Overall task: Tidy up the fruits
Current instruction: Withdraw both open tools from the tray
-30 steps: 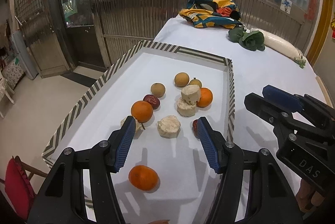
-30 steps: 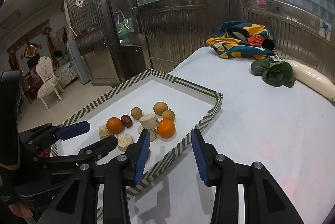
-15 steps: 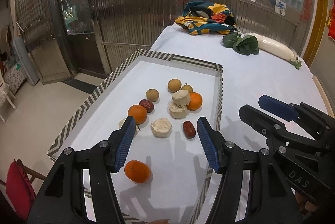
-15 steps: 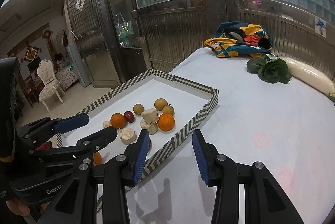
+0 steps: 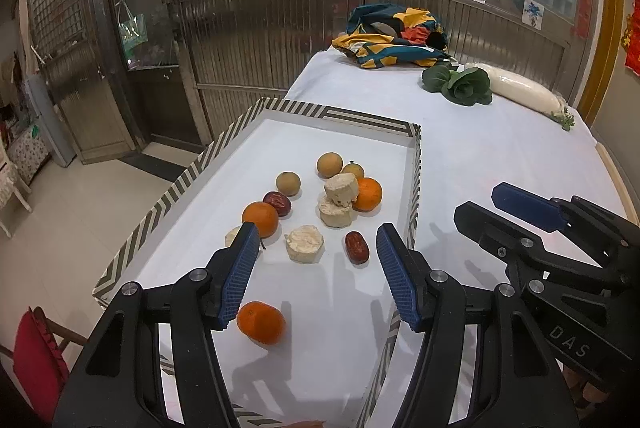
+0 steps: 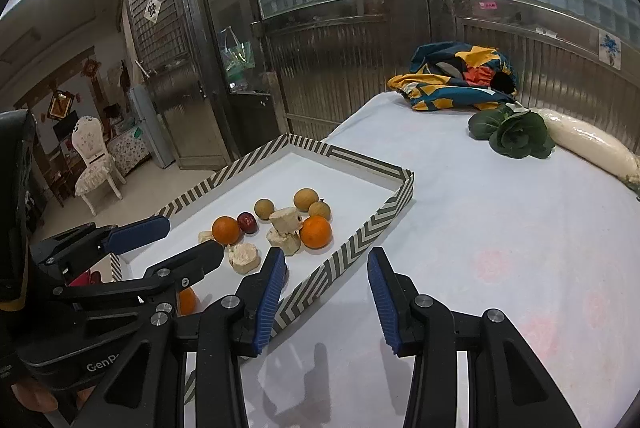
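Note:
A tray with a striped rim (image 5: 332, 114) (image 6: 360, 248) lies on the white-clothed table. It holds three oranges (image 5: 260, 218) (image 5: 367, 194) (image 5: 261, 322), two red dates (image 5: 356, 247) (image 5: 277, 202), brown round fruits (image 5: 329, 164) and pale chunks (image 5: 305, 243). My left gripper (image 5: 317, 232) hovers open above the tray's near half, with nothing between its blue pads. My right gripper (image 6: 326, 258) is open and empty over the tray's right wall and the cloth beside it. In the left wrist view the right gripper (image 5: 496, 206) is right of the tray.
At the table's far end lie a colourful cloth bundle (image 5: 394, 42) (image 6: 456, 76), a green leafy vegetable (image 5: 460, 84) (image 6: 516, 134) and a white radish (image 5: 524, 90) (image 6: 588, 144). Left of the tray the table drops to the floor, with a red chair (image 5: 32, 360) there. Metal doors stand behind.
Both views have backed slightly away from the tray. The near red date, half hidden behind my left gripper's right finger before, now shows whole. The jaws have not changed.

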{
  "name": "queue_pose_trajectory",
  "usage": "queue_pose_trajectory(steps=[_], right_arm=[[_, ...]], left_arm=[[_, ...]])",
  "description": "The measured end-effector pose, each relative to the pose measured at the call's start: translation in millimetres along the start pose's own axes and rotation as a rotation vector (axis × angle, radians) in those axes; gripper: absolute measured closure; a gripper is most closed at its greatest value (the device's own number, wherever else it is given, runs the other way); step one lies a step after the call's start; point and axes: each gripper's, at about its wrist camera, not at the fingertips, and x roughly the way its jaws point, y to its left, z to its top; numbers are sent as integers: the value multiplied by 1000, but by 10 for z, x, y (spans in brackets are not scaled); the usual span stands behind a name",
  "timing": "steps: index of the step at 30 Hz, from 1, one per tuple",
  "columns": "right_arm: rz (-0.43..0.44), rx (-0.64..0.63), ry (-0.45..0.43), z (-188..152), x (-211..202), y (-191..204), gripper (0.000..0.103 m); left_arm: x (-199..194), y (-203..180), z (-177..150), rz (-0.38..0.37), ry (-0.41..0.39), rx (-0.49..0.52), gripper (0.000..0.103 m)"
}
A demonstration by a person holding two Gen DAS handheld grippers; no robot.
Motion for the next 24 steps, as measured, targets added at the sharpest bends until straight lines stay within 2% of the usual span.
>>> queue_pose_trajectory(steps=[15, 24], right_arm=[[1, -7, 17, -17, 70, 7, 61], [-6, 17, 24, -54, 74, -132, 61]], left_arm=[[30, 30, -4, 8, 2, -5, 42], [11, -44, 1, 16, -30, 17, 42]])
